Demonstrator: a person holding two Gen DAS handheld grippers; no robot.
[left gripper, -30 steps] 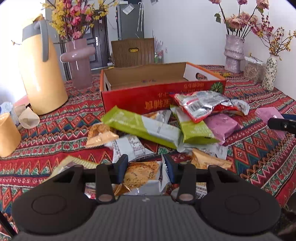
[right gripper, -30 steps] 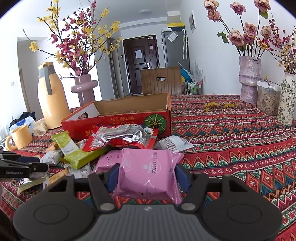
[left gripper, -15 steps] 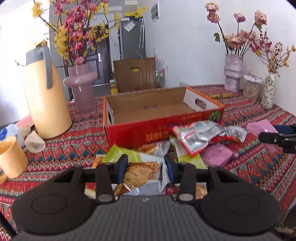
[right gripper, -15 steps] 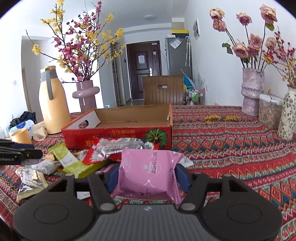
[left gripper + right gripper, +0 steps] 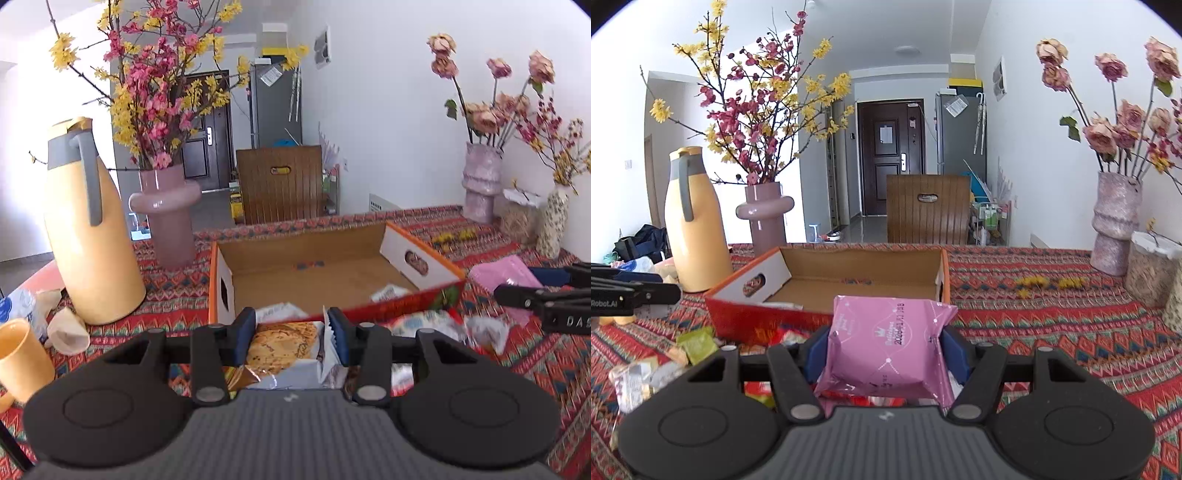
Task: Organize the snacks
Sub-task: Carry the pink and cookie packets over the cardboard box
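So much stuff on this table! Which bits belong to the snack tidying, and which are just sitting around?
Part of the job:
- cookie packet in left gripper
- pink packet in right gripper
- cardboard box
- loose snack packets

Just lying about:
- yellow jug
- flower vases
- mug

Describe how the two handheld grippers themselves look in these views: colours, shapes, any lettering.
Both the left gripper and the right gripper are matte black, with a ribbed grey body, two round black discs, silver pivot pins and dark blue pads inside the fingers. Seen from the other camera, each shows partly cut-off white lettering on its black side. No hands, sleeves or cables are visible.
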